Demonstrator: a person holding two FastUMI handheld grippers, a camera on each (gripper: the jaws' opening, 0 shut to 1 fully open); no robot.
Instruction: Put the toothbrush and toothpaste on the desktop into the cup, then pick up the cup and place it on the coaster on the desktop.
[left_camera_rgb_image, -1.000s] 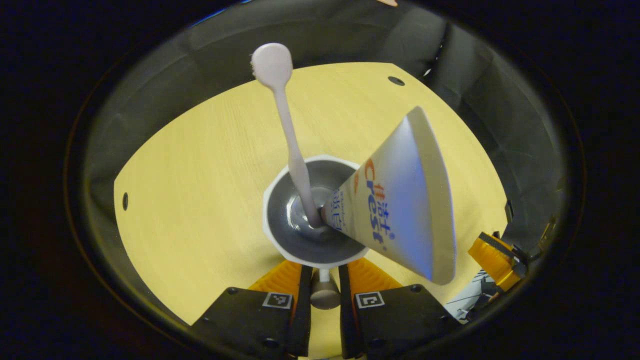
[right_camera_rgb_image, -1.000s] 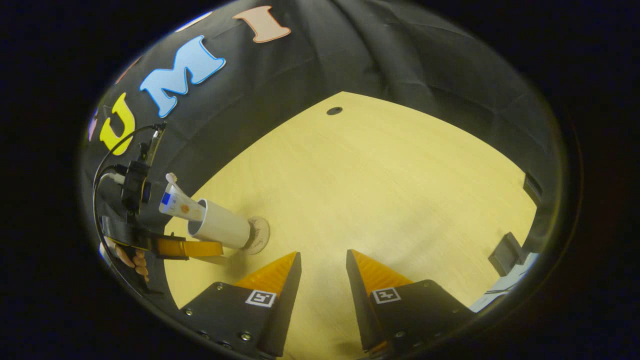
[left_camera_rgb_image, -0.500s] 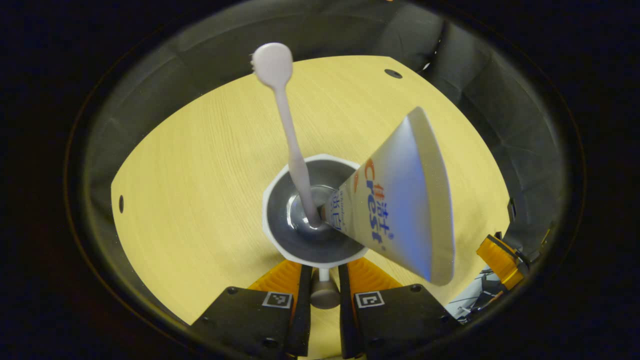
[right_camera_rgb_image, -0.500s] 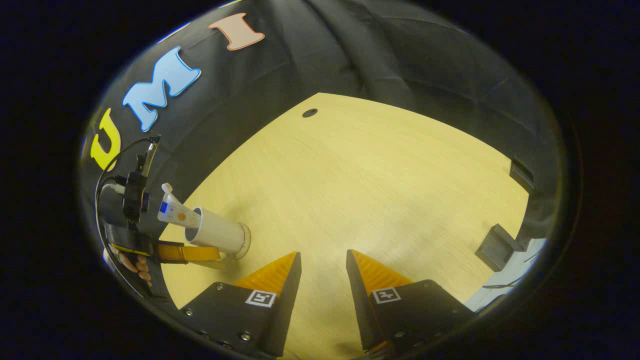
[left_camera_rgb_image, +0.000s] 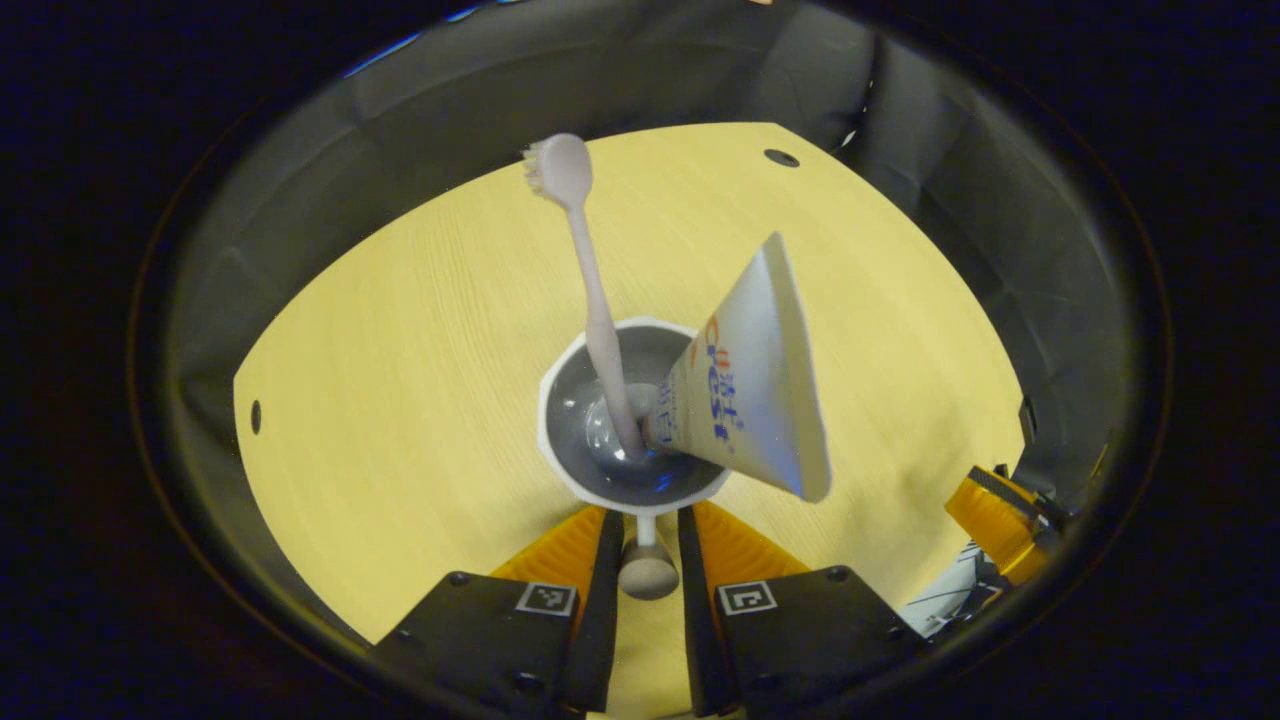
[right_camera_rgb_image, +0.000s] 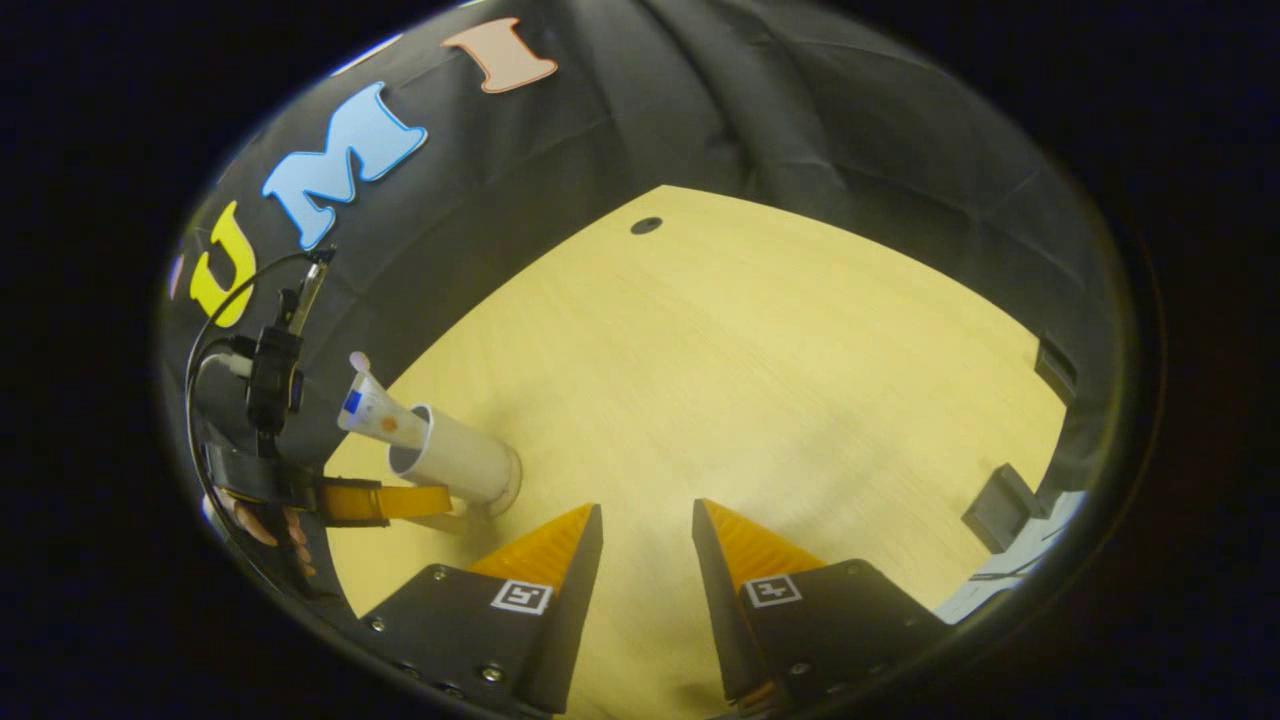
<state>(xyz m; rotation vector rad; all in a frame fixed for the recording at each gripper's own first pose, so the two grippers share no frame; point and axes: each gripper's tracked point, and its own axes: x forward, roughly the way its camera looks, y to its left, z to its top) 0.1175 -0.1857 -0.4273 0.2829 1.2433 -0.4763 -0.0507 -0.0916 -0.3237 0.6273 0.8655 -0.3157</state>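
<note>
Cup (left_camera_rgb_image: 630, 420), white with a grey interior, stands upright on the wooden desktop (left_camera_rgb_image: 400, 380); we look almost straight down into it in the left gripper view. Inside it we find the toothbrush (left_camera_rgb_image: 590, 290), handle down and bristle head up, and the toothpaste (left_camera_rgb_image: 750, 390), cap end down with the flat crimped end leaning out over the rim. The left gripper (left_camera_rgb_image: 647, 530) sits at the near side of the cup. Its orange fingers (left_camera_rgb_image: 570, 540) flank the cup's handle; we cannot tell whether they press on it or stand just clear.

In the right gripper view we note the same cup (right_camera_rgb_image: 460, 462) at the far left, resting on a pale round coaster (right_camera_rgb_image: 508, 482), with the left gripper (right_camera_rgb_image: 385, 500) level beside it and part of a hand (right_camera_rgb_image: 280, 525) behind. The right gripper (right_camera_rgb_image: 645, 515) hangs over bare desktop (right_camera_rgb_image: 760, 370), well apart from the cup, its fingers spread and holding nothing.
</note>
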